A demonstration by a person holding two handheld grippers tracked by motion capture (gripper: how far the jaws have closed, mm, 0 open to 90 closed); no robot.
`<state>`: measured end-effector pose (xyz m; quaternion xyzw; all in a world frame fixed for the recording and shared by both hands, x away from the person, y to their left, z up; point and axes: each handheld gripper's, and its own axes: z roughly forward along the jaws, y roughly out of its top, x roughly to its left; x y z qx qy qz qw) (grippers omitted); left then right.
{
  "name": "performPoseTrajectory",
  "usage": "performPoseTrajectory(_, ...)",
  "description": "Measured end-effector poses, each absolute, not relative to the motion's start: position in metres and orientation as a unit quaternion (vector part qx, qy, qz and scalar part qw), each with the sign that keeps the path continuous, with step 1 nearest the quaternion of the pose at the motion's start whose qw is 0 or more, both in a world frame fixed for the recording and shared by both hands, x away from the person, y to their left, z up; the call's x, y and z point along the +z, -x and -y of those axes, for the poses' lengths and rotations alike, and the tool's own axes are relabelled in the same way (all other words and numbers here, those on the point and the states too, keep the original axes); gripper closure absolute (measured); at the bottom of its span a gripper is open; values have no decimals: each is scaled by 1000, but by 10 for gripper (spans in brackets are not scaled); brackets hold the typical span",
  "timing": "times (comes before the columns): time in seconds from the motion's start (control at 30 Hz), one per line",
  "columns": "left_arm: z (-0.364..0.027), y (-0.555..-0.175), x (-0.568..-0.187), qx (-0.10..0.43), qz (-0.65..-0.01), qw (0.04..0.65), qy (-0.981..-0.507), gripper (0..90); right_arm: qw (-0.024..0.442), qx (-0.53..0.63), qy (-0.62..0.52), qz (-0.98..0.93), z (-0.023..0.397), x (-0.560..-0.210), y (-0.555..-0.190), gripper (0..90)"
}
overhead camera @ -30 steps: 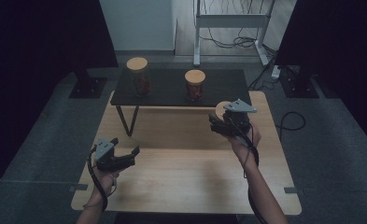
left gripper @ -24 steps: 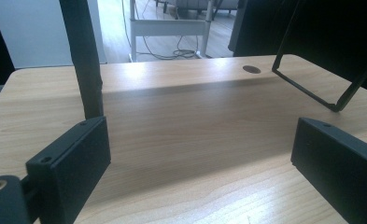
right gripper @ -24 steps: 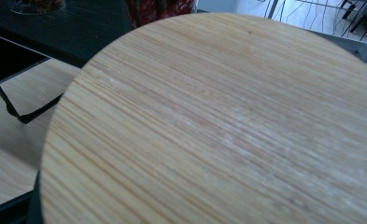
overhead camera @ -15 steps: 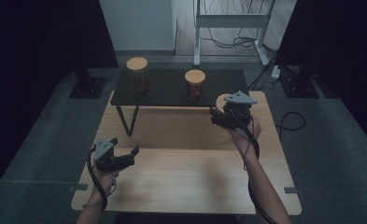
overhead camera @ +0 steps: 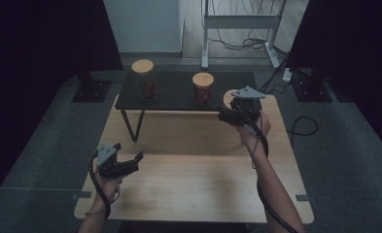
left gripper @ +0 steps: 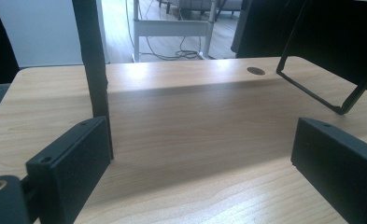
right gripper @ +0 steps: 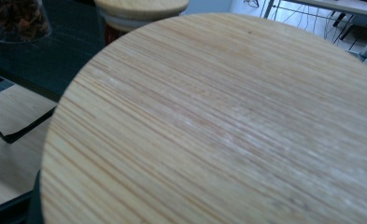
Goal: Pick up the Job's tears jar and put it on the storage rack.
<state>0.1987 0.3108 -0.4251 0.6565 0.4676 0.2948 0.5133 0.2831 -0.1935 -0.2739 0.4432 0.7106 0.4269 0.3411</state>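
**Bamboo lid carried toward the jars on the dark shelf**

Bamboo grain crosses nearly the whole right gripper view — a round lid point(right gripper: 218, 121) sits flat just ahead of that camera, so the right tool point(overhead camera: 227, 115) appears clamped on it near its edge, jaws drawn close together. From the high view the lid point(overhead camera: 229, 98) peeks out as a pale disc at about 11 o'clock of the right tool, hanging over the far right part of the table point(overhead camera: 179, 145), just beside the dark shelf point(overhead camera: 179, 94). Held level like this, the lid seems ready to be set down flat rather than tipped.

Two lidded jars stand on the shelf: the short jar point(overhead camera: 202, 88) lies at roughly 10 o'clock of the right tool and near it; the tall jar point(overhead camera: 144, 79) is farther off, toward 9 to 10 o'clock.

The left tool point(overhead camera: 130, 162) rests low over the near left of the table — jaws apart, nothing between them.
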Motion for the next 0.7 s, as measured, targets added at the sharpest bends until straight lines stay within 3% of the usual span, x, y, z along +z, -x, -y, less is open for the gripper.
performPoseTrajectory(0.7,-312,-201,-427,295,-473,510,-655,44,343,418,-456,-707,193,-265,-314,254)
